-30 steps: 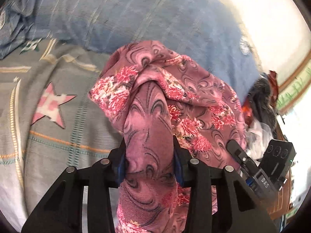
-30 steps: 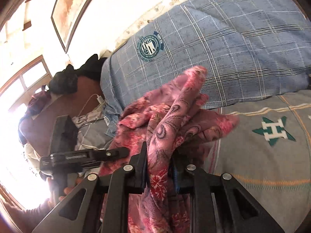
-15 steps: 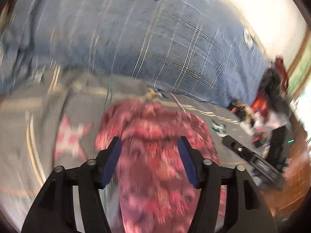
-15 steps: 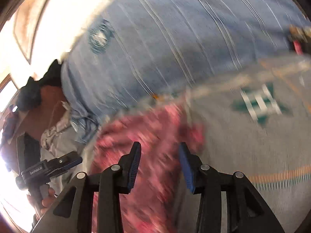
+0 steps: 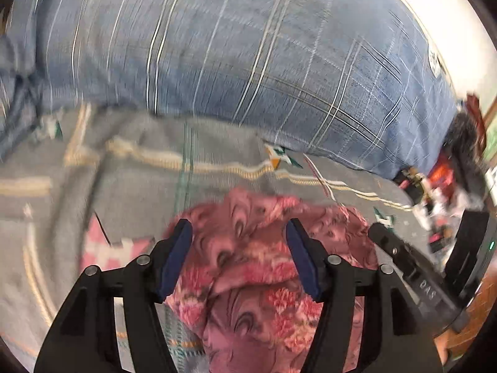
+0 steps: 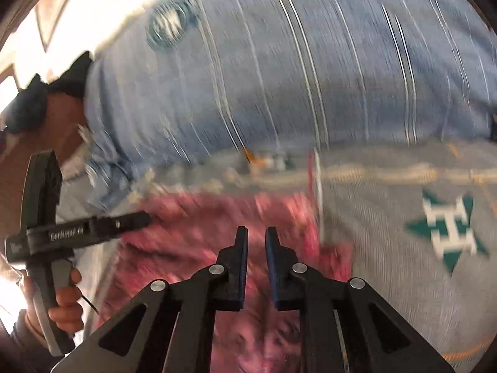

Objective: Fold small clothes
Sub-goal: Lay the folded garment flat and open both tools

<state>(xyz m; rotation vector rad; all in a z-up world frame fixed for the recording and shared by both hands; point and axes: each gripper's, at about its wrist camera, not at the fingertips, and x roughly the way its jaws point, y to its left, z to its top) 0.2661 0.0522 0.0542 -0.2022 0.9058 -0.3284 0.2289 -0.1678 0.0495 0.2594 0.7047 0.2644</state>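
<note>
The pink floral garment [image 5: 248, 264] lies bunched on the grey star-print bedsheet [image 5: 139, 180]. My left gripper [image 5: 239, 242] hovers over it with its jaws wide and still opening; the blue pads [image 5: 180, 248] do not press the cloth. In the right wrist view the same garment [image 6: 192, 242] is blurred below my right gripper [image 6: 256, 245], whose jaws are closing to a narrow gap with nothing between them. The left gripper [image 6: 93, 230] shows at the left there, held by a hand [image 6: 65, 304]. The right gripper's body [image 5: 403, 258] appears at the right of the left wrist view.
A big blue plaid pillow or duvet [image 5: 248, 62] lies across the back of the bed [image 6: 279, 77]. Small clutter [image 5: 441, 180] sits past the bed's right end. Dark cloth items [image 6: 31, 108] lie on a brown surface at the left. The sheet [image 6: 403, 279] stretches to the right.
Both grippers let go of the garment, which went from held up to lying on the bed. Both pulled back. The left jaws widened; the right opened, then narrowed.
</note>
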